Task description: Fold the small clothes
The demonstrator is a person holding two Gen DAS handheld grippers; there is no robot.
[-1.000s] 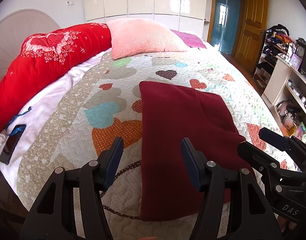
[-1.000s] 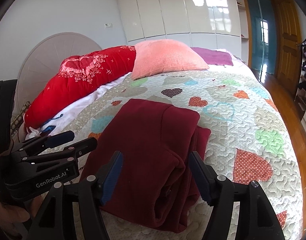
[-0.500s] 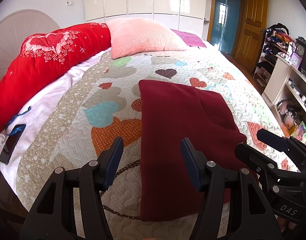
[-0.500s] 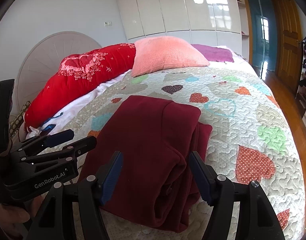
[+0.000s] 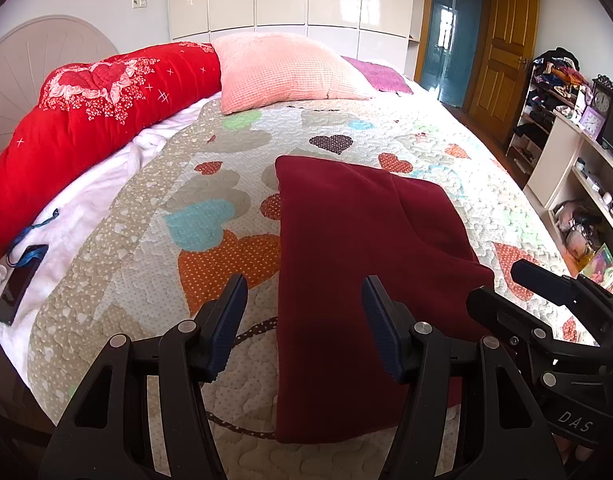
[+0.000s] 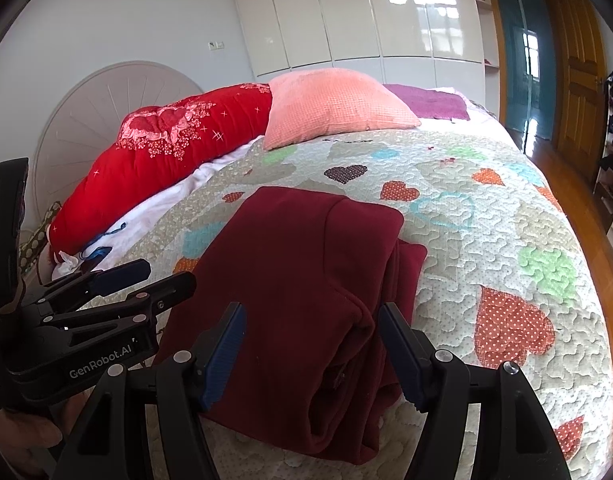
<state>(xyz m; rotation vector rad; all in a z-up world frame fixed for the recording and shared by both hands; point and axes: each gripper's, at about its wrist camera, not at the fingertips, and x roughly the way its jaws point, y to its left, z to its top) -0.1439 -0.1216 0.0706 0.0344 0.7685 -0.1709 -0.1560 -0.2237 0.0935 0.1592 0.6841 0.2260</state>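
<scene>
A dark red garment [image 5: 358, 264] lies folded in a long rectangle on the heart-patterned quilt [image 5: 210, 184]; in the right wrist view [image 6: 298, 280] its layered edges bunch at the near right. My left gripper [image 5: 304, 312] is open and empty, held above the garment's near left edge. My right gripper [image 6: 312, 336] is open and empty, above the garment's near right end. Each gripper shows in the other's view: the right one at the lower right [image 5: 518, 292], the left one at the lower left [image 6: 146, 280].
A red bolster [image 5: 86, 120], a pink pillow [image 5: 282, 72] and a purple cloth [image 5: 382, 76] lie at the head of the bed. A phone with a blue strap [image 5: 20, 280] lies on the white sheet at left. Shelves [image 5: 578, 160] and a door [image 5: 502, 48] stand at right.
Both grippers have drawn slightly back and up from the garment, staying open. The garment has not moved.
</scene>
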